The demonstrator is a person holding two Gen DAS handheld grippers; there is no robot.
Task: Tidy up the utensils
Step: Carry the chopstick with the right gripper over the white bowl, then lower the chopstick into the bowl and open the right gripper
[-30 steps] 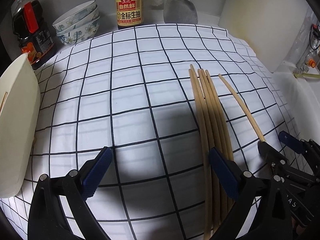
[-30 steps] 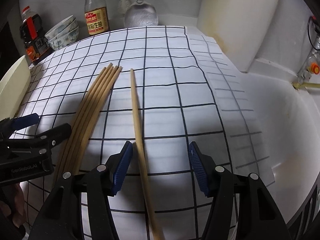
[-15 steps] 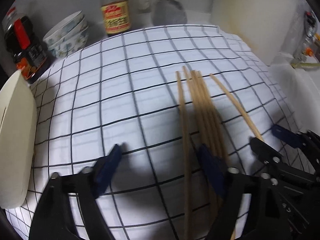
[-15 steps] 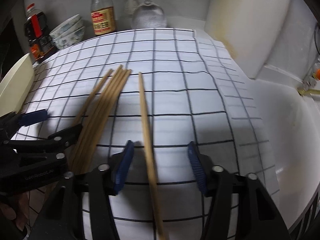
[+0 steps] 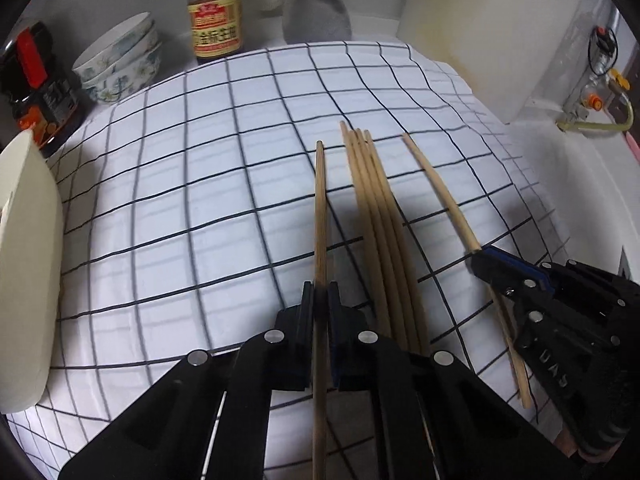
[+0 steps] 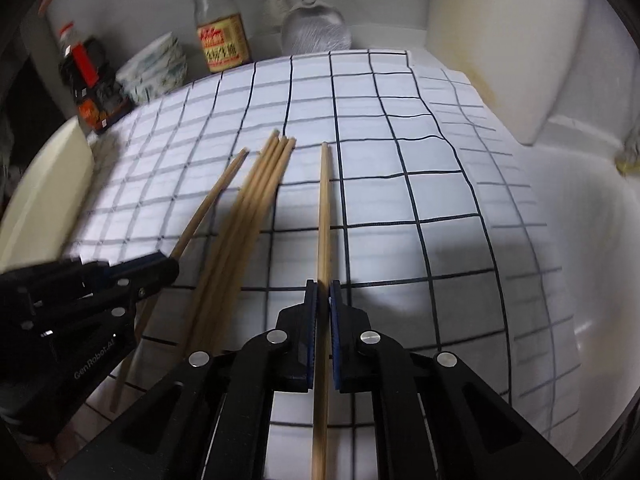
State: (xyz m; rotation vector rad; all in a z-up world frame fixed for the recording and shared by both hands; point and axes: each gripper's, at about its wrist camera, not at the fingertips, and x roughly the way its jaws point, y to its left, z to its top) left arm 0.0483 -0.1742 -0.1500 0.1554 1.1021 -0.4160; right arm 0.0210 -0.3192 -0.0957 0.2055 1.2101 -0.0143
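Wooden chopsticks lie on a white cloth with a black grid (image 5: 180, 200). My left gripper (image 5: 320, 288) is shut on a single chopstick (image 5: 320, 208) that points away from me, just left of a bundle of several chopsticks (image 5: 376, 220) lying on the cloth. My right gripper (image 6: 323, 285) is shut on another single chopstick (image 6: 324, 208), right of the same bundle (image 6: 256, 208). Each gripper shows in the other's view: the right gripper (image 5: 480, 258) at the right edge, the left gripper (image 6: 170, 264) at the left, each with its chopstick between the fingers.
A cream container (image 5: 24, 260) stands at the cloth's left edge. At the back are a dark bottle (image 5: 36, 84), stacked bowls (image 5: 120, 60), a sauce bottle (image 5: 216, 24) and a metal spatula (image 5: 316, 16). A white sink basin (image 6: 580, 240) lies to the right.
Both grippers have gone from open to shut, each on one chopstick. The left one's chopstick has come away from the bundle toward the left.
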